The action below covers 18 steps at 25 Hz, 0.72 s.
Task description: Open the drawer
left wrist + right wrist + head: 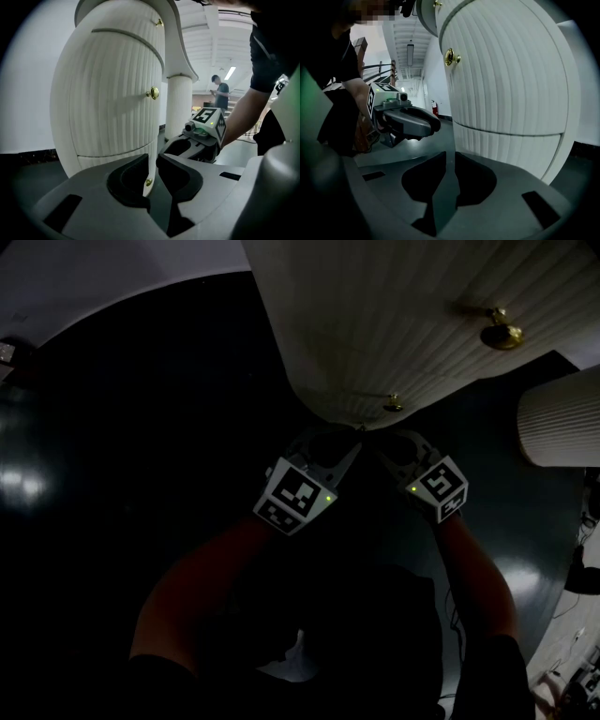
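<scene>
A white ribbed cabinet (pixel 394 315) with rounded drawer fronts carries small brass knobs (pixel 502 334). Its lowest knob (pixel 393 405) sits just beyond both grippers, which hang side by side low before the cabinet. In the left gripper view that low knob (pixel 148 181) shows through the narrow gap of my left gripper (pixel 153 161), ahead of the tips and untouched; a higher knob (pixel 153 93) is above. My right gripper (pixel 450 159) also stands slightly open with nothing between its jaws, the cabinet front (pixel 511 84) to its right. The left gripper (pixel 408 122) shows beside it.
A white ribbed column (pixel 179 110) stands right of the cabinet, also visible as a ribbed column (pixel 562 418) at the head view's right edge. The floor (pixel 141 427) is dark and glossy. A person (pixel 220 91) stands far back in the hall. Cables lie at the lower right (pixel 577 652).
</scene>
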### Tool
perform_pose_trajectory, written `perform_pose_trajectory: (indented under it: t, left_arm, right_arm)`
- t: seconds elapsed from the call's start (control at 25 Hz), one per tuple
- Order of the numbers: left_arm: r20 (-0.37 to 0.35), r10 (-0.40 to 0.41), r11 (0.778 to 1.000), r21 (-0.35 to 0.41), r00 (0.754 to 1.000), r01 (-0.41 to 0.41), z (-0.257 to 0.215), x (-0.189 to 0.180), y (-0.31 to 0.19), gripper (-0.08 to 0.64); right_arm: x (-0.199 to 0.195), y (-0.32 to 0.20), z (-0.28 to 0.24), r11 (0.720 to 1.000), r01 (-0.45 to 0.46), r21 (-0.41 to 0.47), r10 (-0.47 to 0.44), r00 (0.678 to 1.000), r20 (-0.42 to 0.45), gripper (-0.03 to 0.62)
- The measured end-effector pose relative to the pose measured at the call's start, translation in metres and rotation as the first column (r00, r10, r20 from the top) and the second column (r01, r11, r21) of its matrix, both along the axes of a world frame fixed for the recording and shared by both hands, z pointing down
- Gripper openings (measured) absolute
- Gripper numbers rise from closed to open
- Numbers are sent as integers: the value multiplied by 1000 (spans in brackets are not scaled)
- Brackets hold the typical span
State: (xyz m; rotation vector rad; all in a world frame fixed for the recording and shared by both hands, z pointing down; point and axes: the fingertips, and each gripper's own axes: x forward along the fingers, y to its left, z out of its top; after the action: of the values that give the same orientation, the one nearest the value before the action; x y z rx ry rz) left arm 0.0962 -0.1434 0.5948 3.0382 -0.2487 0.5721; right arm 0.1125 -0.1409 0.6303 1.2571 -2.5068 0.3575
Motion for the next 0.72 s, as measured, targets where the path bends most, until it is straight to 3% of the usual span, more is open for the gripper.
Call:
perform_pose_trajectory:
  t: [0.12,0.24,0.44,0.72]
  left_arm:
    - [19,8,1000,5,1000,-8,15,4,1,84]
    - [43,27,1000,-5,999,-26,33,7,5,97]
    - [75,-5,1000,-27,997,7,57,1,8,106]
    - [2,-127,985,-118,992,126,63,-1,-22,115]
  right_arm:
    - [1,-3,17,1000,-17,-21,16,1000,-24,23]
    - [3,-9,34,999,-19,-43,17,998,-54,78]
    - [0,-9,46,997,-41,-66,37,998,-58,80]
    - [8,-23,59,995,-73,-62,67,993,-92,80]
